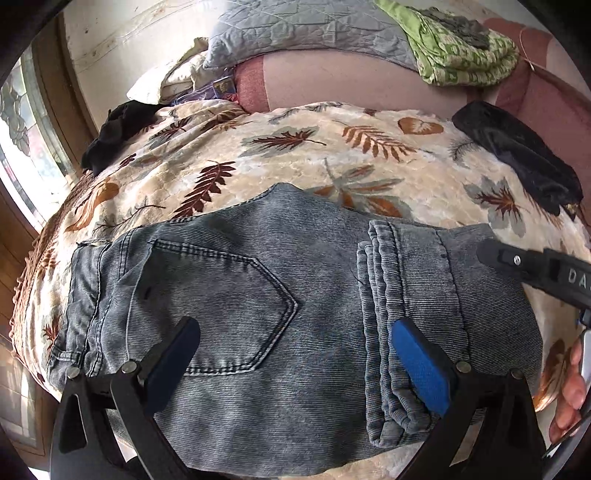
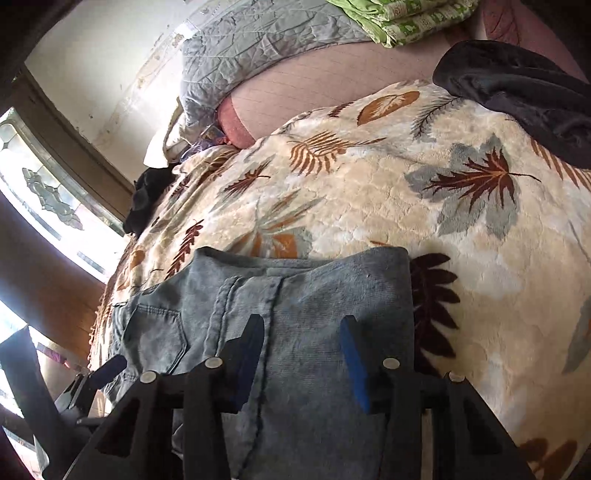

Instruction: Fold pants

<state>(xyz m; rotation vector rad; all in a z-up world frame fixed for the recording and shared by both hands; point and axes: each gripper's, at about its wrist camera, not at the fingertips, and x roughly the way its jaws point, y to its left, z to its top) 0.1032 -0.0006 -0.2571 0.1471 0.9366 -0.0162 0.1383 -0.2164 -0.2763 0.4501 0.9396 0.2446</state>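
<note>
Hovering spread and empty, your left gripper (image 1: 295, 354) and right gripper (image 2: 303, 358) flank the folded pants (image 1: 258, 295). Their long axis runs left to right; the leg hems (image 1: 384, 332) lie nearer your right.

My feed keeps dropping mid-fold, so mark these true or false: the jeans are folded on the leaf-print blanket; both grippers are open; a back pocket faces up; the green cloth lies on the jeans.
1. The jeans lie folded on the leaf-print blanket. True.
2. The left gripper and right gripper are both open. True.
3. A back pocket faces up. True.
4. The green cloth lies on the jeans. False: it sits far behind them, by the grey quilt.
5. The jeans are black. False: faded blue-grey.
</note>
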